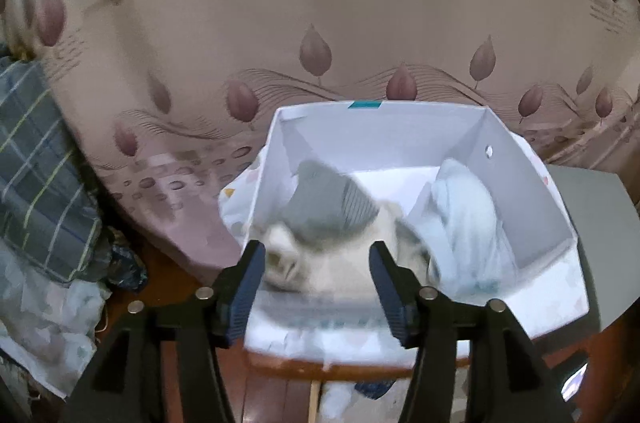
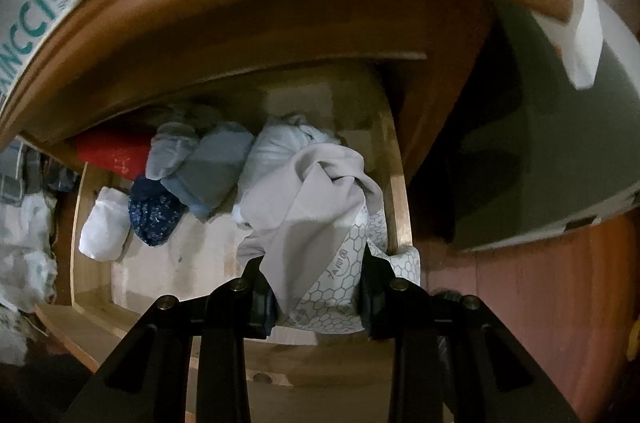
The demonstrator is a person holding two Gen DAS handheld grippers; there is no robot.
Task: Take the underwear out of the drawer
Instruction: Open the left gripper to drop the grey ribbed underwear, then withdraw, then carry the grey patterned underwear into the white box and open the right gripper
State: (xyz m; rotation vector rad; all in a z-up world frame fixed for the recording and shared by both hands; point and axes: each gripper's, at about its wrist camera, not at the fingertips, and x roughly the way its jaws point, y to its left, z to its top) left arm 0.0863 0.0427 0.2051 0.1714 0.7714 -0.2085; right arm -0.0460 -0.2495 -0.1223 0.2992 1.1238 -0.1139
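Clearly the beige underwear (image 2: 308, 199) is soft, light stuff: it drapes limp over the wooden drawer (image 2: 400, 207) rim, bunched between the pads of the right gripper (image 2: 316, 299), which pinches a fold with a patterned white piece. A thick gathered fold looks like the safest hold; a single layer might slip. The left gripper (image 1: 318, 287) stands apart, empty, over the white box (image 1: 532, 183) holding a grey-and-cream garment (image 1: 332, 223).

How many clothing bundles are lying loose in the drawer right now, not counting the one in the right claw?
6: red at the back left, white front left, navy beside it, two grey mid-back, pale blue-white by the held garment. More may be hidden.
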